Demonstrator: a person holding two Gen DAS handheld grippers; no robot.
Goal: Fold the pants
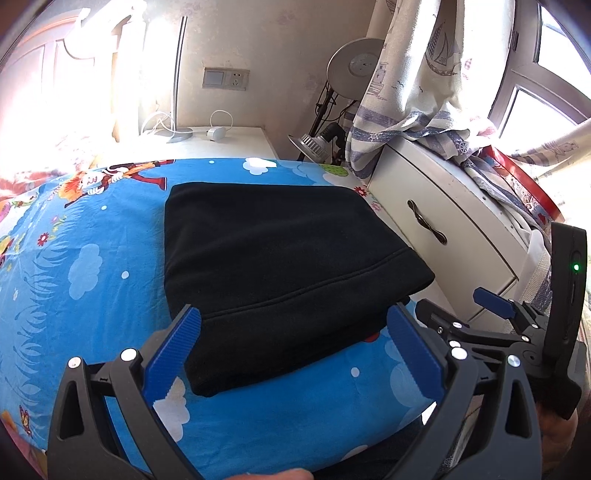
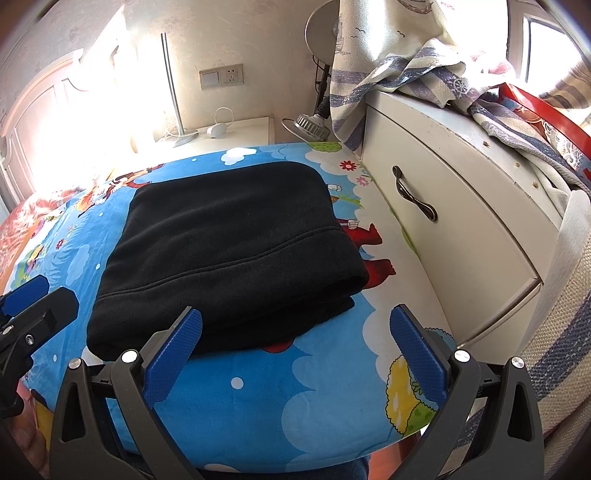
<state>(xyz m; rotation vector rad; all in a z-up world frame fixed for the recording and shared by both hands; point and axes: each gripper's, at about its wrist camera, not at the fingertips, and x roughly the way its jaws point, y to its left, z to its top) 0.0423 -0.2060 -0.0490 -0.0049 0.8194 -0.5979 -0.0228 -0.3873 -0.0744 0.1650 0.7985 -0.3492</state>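
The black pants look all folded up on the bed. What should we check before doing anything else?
1. Black pants folded into a neat stack: ok.
2. Pants fully on the cartoon bedsheet: ok.
3. Left gripper open, holding nothing: ok.
4. Right gripper open, holding nothing: ok.
5. Layers underneath lined up: cannot tell.
6. Pants apart from the white drawer cabinet: ok.

Far left of the left gripper (image 1: 293, 325), the headboard (image 1: 55, 74) is totally blown out by sun glare, can't make out any detail. Just past its right finger, the right gripper (image 1: 495, 314) runs off the picture's edge. Beyond the right gripper (image 2: 295, 325), a curtain (image 2: 388, 55) covers half the lamp (image 2: 319, 31). The folded pants (image 2: 229, 236) hide their own lower layers.
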